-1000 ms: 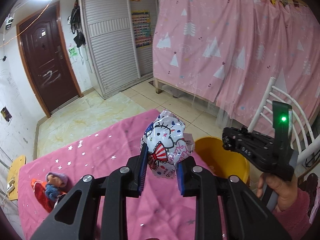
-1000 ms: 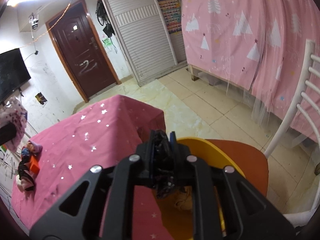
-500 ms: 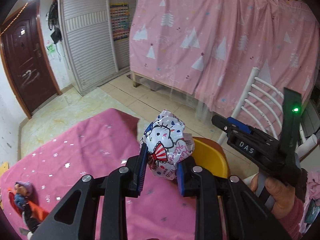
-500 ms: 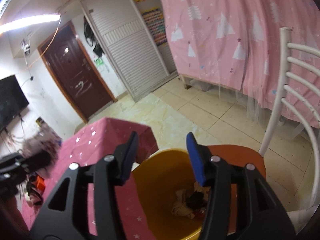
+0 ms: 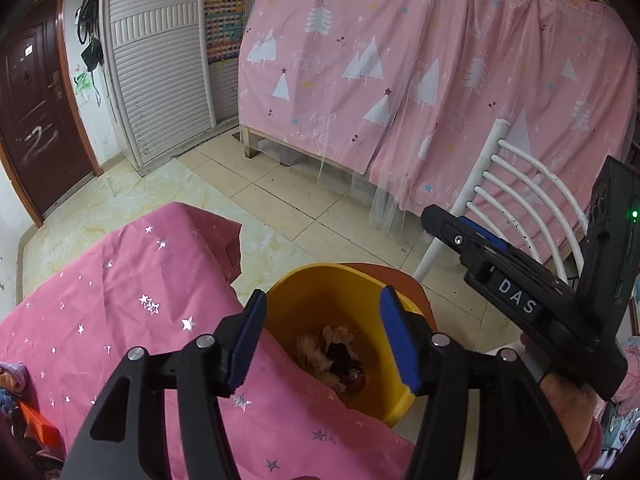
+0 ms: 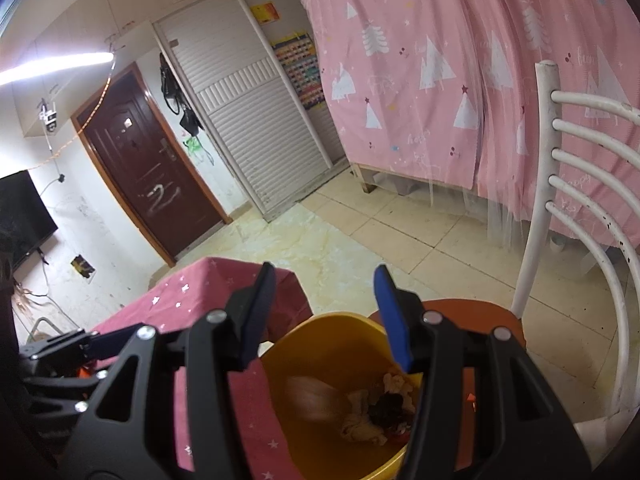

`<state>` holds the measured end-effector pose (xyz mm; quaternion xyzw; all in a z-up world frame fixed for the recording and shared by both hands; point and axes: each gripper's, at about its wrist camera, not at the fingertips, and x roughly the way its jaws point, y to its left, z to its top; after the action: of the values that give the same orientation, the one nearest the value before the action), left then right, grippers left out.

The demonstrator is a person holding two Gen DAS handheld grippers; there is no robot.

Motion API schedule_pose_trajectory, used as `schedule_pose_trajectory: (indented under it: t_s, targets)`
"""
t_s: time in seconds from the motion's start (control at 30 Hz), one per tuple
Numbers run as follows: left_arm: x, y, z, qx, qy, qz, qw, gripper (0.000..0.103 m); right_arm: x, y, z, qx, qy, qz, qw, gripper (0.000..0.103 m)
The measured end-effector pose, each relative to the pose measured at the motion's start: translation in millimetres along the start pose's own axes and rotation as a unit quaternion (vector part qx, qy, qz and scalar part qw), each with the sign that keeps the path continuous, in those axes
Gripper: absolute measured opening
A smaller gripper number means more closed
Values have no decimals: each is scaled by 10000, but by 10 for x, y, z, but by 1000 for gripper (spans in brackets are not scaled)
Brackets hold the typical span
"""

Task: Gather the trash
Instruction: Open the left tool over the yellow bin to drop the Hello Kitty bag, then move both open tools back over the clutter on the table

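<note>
Left gripper (image 5: 322, 340): jaws spread wide, nothing between the blue pads, poised above the yellow bin.
Right gripper (image 6: 324, 316): jaws likewise wide apart and empty, also over the bin; seen from the left wrist view as a black body marked DAS, held in a hand (image 5: 568, 408) with a pink sleeve.
Grippers counted: two, both unloaded.
Yellow bin (image 5: 360, 280): one, standing on the chair seat, hard against the desk edge.
Trash (image 5: 332, 356): crumpled pale paper and a dark wad, with a bit of red, lying at the bottom of the bin; separate pieces too tangled to count.
Desk (image 5: 120, 312): one, covered by a pink cloth dotted with silver stars; cloth edge overlapping the near side of the bin rim.
Desk clutter (image 5: 24, 420): small orange and blue items at the far left edge, cut off, too little visible to name.
Chair (image 6: 576, 216): one, white curved slatted back, orange-red seat under the bin.
Floor (image 5: 312, 208): pale beige tiles, stained yellow near the desk.
Pink curtain (image 5: 420, 60): white tree print, hung across a wooden frame beyond the chair.
White shuttered doors (image 6: 256, 120): two panels, behind the curtain's left end.
Dark brown door (image 6: 144, 160): one, white scrawl on it, farthest back.
Television (image 6: 20, 216): one black screen on the left wall.
</note>
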<state>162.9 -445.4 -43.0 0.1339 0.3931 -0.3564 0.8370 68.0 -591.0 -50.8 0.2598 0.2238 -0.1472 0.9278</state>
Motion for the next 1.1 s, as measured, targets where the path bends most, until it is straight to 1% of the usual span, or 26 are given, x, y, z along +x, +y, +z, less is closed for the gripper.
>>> schedule_pose_trajectory:
  t_s: [0.07,0.13,0.2,0.53,0.73,0.87,1.1]
  targets:
    - [-20,25,-10,-38,-5,12,10000,51,-14,10,-1,-11,-8,10,10000,50]
    - [-49,68,-15,-101,-4,27,9999,51,-21,39,-6,-31,-15,29,10000,55]
    - [-90,112,-23,-171,-23,20,9998,51,-19,67,-9,-68,-21,58,10000,57]
    - [-408,357,-70,-378,-210,76,9990,51,-50,433,-71,-518,45,271,9983,58]
    - [-666,616,-138,-535,-363,256,9976,51,-52,745,-146,-777,131,463,9958,63]
    - [-863,824,-188,-661,-498,423,9957,51,-21,955,-189,-943,224,588,9936,64]
    - [-1194,1217,-300,-885,-689,700,9912,52,25,1442,-298,-1304,359,818,9874,65]
